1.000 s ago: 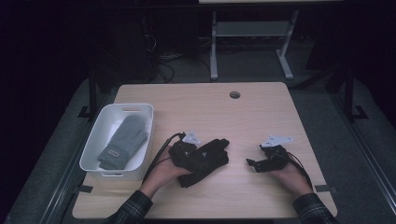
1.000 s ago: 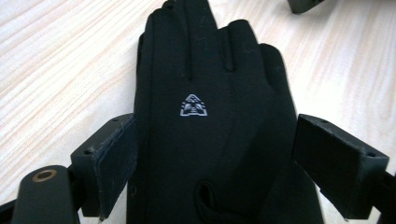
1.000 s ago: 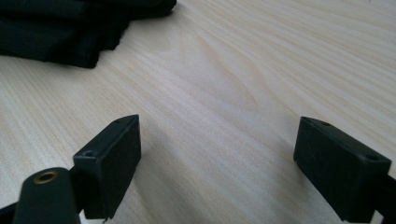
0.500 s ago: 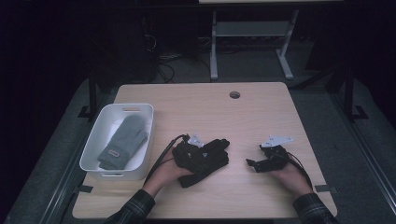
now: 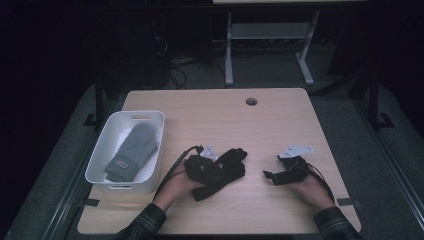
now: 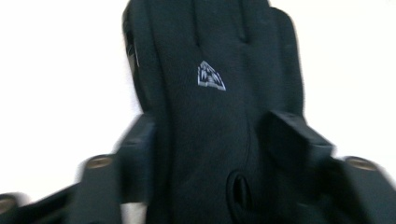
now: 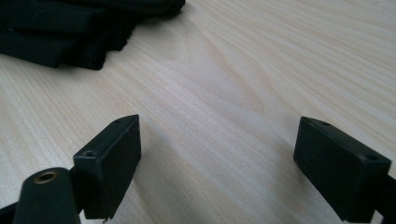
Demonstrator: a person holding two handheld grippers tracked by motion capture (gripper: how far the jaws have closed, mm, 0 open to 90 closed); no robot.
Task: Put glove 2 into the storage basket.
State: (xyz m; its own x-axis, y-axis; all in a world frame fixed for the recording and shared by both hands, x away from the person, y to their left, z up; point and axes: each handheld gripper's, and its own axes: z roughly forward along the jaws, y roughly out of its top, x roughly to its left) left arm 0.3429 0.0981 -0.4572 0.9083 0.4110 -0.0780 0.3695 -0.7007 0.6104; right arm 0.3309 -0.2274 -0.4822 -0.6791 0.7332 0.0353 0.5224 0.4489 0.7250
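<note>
A black glove [image 5: 235, 159] with a small white logo [image 6: 211, 77] lies on the wooden table [image 5: 210, 115], near the front middle. My left gripper [image 5: 217, 167] sits over it. Its jaws have just been closing, and in the left gripper view the glove [image 6: 205, 121] runs between them and is pinched narrower at the pads [image 6: 140, 149]. My right gripper [image 5: 271, 176] rests low on the table to the right of the glove, apart from it. It is open [image 7: 217, 158] with bare wood between its fingertips [image 7: 116, 154].
A white bin [image 5: 100, 165] stands at the table's left side with a grey mitten [image 5: 132, 152] lying inside. A round cable hole [image 5: 251, 101] is near the far edge. Dark floor, cables and a table frame lie beyond.
My left gripper has shifted slightly over the black glove, whose cuff end now looks more bunched. The right hand and its gripper have kept still.
</note>
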